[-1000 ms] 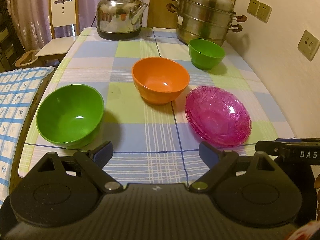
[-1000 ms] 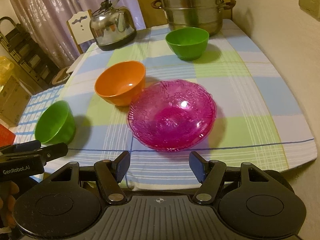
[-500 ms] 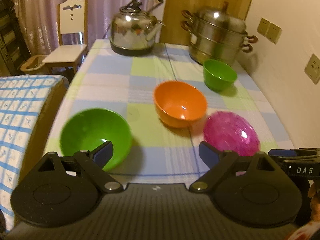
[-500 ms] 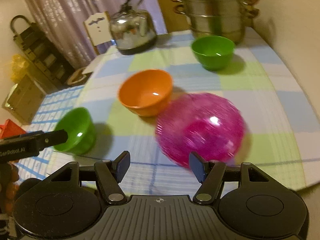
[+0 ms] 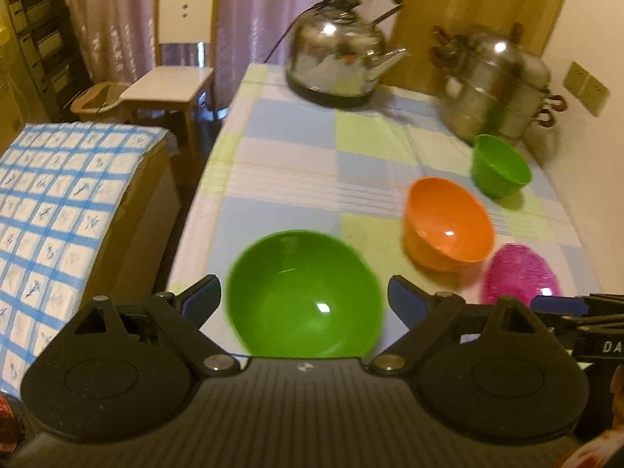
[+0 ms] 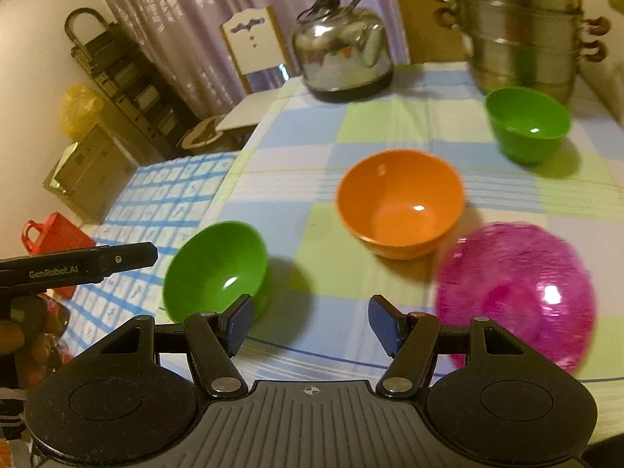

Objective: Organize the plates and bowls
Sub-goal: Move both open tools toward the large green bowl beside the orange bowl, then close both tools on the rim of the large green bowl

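Left gripper is spread wide and empty, the large green bowl framed between its fingers at twelve o'clock on the checked tablecloth. Right gripper gapes empty too, that bowl at its ten o'clock. Out from there: orange bowl at twelve, pink plate at three, small green bowl at two, near the steamer pot.

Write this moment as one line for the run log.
left gripper: open, facing near green bowl | right gripper: open, empty | orange bowl, pink plate: on table
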